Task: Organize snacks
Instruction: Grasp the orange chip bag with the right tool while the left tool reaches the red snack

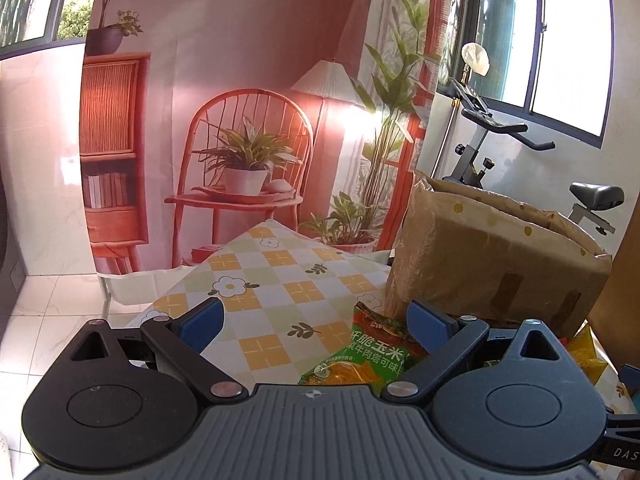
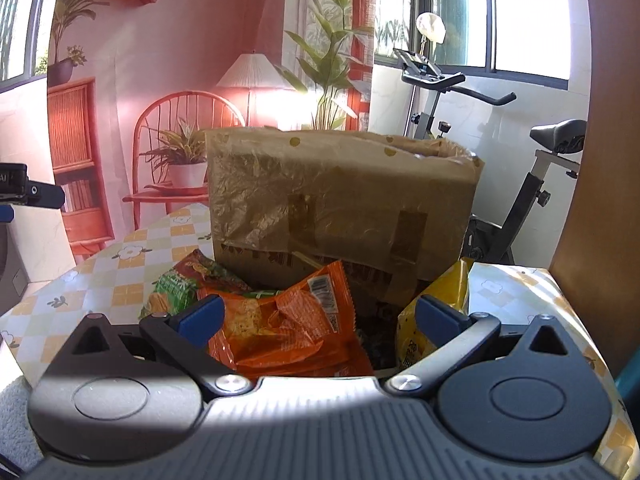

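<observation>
- Right gripper: fingers wide, an orange snack bag between them, untouched.
- Left gripper: fingers wide, a green snack bag beside the right finger on the bench.

**Occlusions and cut-offs**

Green bag: lower part was hidden behind left gripper body. Box interior wasn't visible in either view; snacks covered its base. Orange bag bottom was cut by the gripper body. Yellow bag was partly behind the finger, its print too small to read.
</observation>
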A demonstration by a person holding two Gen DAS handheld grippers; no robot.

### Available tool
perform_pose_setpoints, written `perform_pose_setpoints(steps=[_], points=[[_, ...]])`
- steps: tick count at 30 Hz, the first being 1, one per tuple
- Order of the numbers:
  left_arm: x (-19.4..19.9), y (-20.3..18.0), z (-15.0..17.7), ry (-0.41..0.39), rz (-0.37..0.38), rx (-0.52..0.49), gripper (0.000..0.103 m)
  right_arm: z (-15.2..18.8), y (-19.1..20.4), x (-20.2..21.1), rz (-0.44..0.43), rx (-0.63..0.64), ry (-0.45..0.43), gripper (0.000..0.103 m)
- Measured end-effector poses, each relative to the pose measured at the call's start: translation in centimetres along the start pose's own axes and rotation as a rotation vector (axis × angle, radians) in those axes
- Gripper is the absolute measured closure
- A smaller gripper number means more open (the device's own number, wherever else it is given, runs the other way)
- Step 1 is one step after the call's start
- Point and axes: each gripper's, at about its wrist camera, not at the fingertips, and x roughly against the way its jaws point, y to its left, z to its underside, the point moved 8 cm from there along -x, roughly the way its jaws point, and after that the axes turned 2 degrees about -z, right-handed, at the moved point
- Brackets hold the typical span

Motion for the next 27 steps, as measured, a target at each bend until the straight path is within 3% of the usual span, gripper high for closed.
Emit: perform_pose_setpoints(steps=[6,11,19,23,27], points=[[-1.2,-0.6,0.7,0.019,-0.003,-0.073,0.004,1.6,0.9,-2.8,-0.020,0.123,0.044,0.000],[-2.3,-0.7,1.8,0.063,0.009,-0.073,0.005,2.5,1.5,-5.3,-0.112,0.201,0.101,0.000],[-3.4,-0.7,3.3,0.117,0.036,-0.082,0.009,3.3,2.2,-7.2,-0.157,0.230,0.110,0.000],[-3.7,-1.0,3.8,0.132,0.046,-0.090,0.011,3.4,1.7,-6.7,-0.159,0.221,0.100,0.007],[-3.9,-1.5,4.5,0.158,0.060,-0.101,0.015,3.2,1.5,-5.9,-0.159,0.224,0.079,0.023]])
